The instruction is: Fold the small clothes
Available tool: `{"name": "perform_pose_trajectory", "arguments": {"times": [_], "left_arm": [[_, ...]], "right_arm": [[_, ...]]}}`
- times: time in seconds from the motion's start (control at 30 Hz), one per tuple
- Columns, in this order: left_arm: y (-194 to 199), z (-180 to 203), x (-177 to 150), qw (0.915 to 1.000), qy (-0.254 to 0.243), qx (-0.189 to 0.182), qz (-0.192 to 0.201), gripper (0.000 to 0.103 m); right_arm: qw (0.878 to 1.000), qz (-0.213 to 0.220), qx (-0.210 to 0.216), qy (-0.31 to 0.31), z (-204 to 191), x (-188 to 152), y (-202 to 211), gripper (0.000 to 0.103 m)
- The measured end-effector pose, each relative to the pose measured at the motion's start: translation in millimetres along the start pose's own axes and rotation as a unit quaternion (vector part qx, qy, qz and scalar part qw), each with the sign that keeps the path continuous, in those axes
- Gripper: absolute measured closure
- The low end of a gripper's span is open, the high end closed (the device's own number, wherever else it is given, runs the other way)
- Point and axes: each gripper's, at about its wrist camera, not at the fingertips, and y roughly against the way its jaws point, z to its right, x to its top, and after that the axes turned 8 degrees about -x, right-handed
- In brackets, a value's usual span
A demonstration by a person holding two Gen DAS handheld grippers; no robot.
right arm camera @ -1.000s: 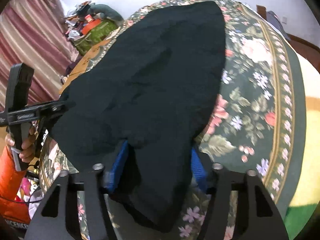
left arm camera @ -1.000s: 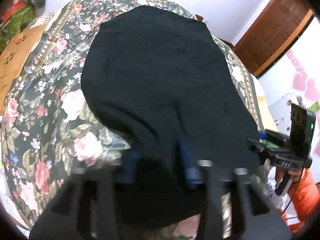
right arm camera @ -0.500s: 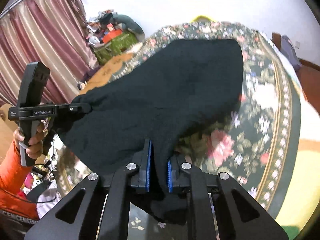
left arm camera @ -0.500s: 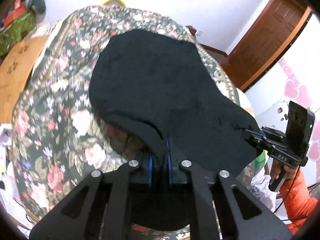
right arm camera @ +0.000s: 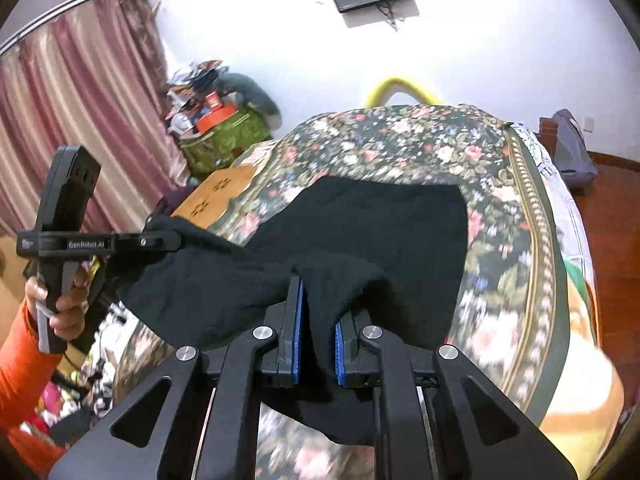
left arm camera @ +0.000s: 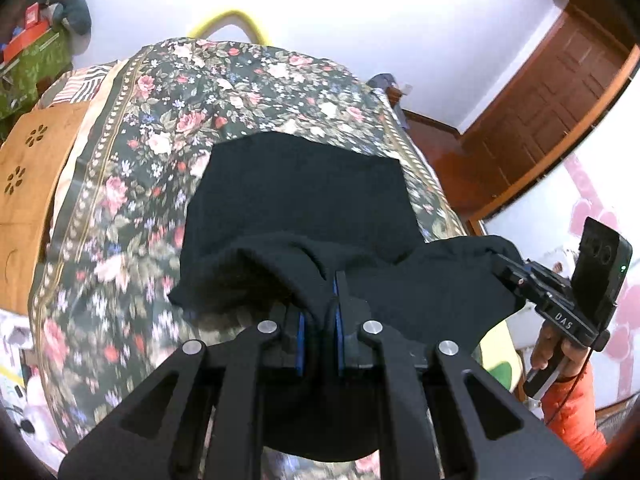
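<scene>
The left gripper (left arm camera: 320,312) has its blue-padded jaws pressed together on a bunched corner of the black knitted garment (left arm camera: 304,200), and the right gripper (right arm camera: 316,320) pinches the matching corner on the other side. Each tool grips one end of the near hem so that the edge between them lifts as a single straight line; that edge sags only slightly from one pair of tongs to the other.

Ahead of both tongs, the far half of the garment lies flat on the dark floral bedspread (left arm camera: 120,208), its far edge squared off. Friction with the bed likely anchors it, which lets the lifted half roll over it instead of dragging the whole piece along.

Seen from the left tool, the right one sits off to the right at the raised corner, held by a hand (left arm camera: 552,356) in an orange sleeve (left arm camera: 576,416).

The step in hand looks like a fold in half, near hem carried forward toward the far edge.
</scene>
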Motion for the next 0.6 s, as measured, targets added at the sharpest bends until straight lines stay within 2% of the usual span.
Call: {"name": "perform_pose_trajectory", "arguments": {"times": [0.1,0.27,0.37,0.47,0.53,0.57,0.6], "left_arm": [[-30.9,-20.9,23.0,0.9999,0.01,0.01,-0.01,0.093],[-87.2,-57.6,40.2,0.9987,0.028,0.024,-0.036,0.091],[-119.4,-86.5,41.4,0.9966,0.061,0.012,-0.054,0.085],[-123.3,-98.1,38.2,0.9972,0.058,-0.01,-0.045,0.082],[-117.1,-92.5,36.6,0.9985,0.033,0.001,-0.044,0.077],[-111.5,-87.9,35.5,0.9989,0.014,0.018,-0.041,0.072],[-107.1,-84.4,35.7,0.9987,0.002,0.034,-0.038,0.061]], "right_arm": [[1.0,-0.017,-0.001,-0.017,16.6,15.3,-29.6,0.092],[0.998,-0.053,-0.016,-0.034,44.6,20.2,-86.0,0.092],[0.996,-0.073,-0.025,-0.044,62.2,11.8,-115.6,0.092],[0.996,-0.074,-0.02,-0.044,69.4,4.1,-122.3,0.09],[0.997,-0.062,-0.021,-0.031,68.8,1.5,-114.6,0.085],[0.998,-0.059,-0.03,-0.022,67.1,1.2,-108.2,0.083],[0.998,-0.057,-0.038,-0.015,66.3,0.9,-104.3,0.081]]}}
